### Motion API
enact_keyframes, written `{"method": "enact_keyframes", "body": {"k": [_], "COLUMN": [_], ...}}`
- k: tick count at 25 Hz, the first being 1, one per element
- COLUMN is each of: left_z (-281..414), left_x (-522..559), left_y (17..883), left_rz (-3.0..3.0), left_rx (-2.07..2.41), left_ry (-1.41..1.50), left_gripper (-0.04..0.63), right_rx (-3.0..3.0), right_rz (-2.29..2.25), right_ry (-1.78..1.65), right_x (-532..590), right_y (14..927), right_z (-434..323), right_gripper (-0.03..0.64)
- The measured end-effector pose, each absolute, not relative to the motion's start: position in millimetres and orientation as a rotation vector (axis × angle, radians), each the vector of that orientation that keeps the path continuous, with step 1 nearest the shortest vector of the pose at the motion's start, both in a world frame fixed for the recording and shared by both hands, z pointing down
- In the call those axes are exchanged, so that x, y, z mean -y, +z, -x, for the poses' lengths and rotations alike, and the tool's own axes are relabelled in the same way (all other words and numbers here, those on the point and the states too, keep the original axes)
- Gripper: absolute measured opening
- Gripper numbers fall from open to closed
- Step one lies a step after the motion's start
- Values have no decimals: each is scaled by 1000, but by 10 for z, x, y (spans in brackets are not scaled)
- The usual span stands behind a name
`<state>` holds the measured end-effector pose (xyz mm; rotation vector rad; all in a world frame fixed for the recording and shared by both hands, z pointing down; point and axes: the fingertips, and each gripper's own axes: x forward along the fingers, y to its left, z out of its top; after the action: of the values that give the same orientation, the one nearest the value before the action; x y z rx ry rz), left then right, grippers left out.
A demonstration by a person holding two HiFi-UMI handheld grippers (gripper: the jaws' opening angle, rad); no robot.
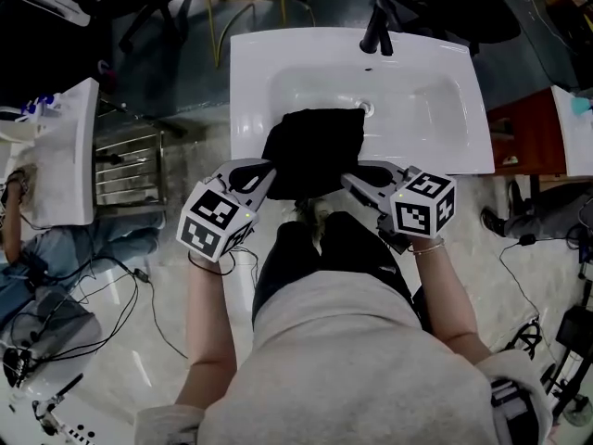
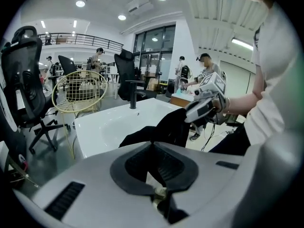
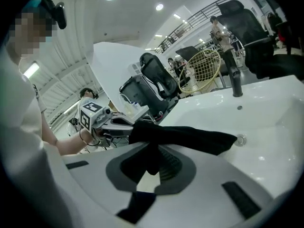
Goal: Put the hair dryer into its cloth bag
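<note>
Left gripper point(image 1: 267, 171), right gripper point(image 1: 349, 180) — fingers of both clenched on cloth bag point(image 1: 313, 148) (black), over sink point(image 1: 435, 109) rim.

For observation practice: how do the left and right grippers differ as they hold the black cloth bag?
The left gripper grips the black cloth bag at its left side; the right gripper at its right side. The left gripper points diagonally toward the white ceramic sink; the right gripper points more sideways. Both are shut on the bag.
</note>
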<state>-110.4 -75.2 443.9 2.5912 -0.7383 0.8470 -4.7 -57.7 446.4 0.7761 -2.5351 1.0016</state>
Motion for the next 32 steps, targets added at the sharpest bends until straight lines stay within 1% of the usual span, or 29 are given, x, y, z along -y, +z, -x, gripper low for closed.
{"method": "enact_keyframes", "body": {"k": [10,14,15,17,18,21,26,30,32], "left_z": [1072,1033,1032,1046,1060,1081,1056,997,961], "left_x": [636,585,573,555,550,568,674,867,981], "left_y": [4706,4697,4686,4667,4654,4571,4315,4044,3924], "left_rz": [-2557,-2575,-2577,-2580,-2582,-2589,-2615,-2634,-2623], "left_rx": [685,648,645,644,645,651,687,777,847], "left_ry": [923,940,937,936,933,876,750,597,505], "left_gripper": [14,17,39,133,156,176,176,176,175], "right_rx": [2433,2414,2409,2401,2396,2390,2454,2527,2581], "right_rz": [-822,-858,-866,-876,-876,-873,-879,-901,-909], "right_ry": [1046,1004,997,985,975,932,825,724,685], "right_x": [393,382,377,368,362,356,428,569,633], "right_y": [4774,4775,4766,4739,4725,4669,4372,4088,3955], "right_z": [-47,-114,-134,-177,-200,-267,-327,-303,-246], "right_gripper": [29,54,71,94,109,157,225,230,219]}}
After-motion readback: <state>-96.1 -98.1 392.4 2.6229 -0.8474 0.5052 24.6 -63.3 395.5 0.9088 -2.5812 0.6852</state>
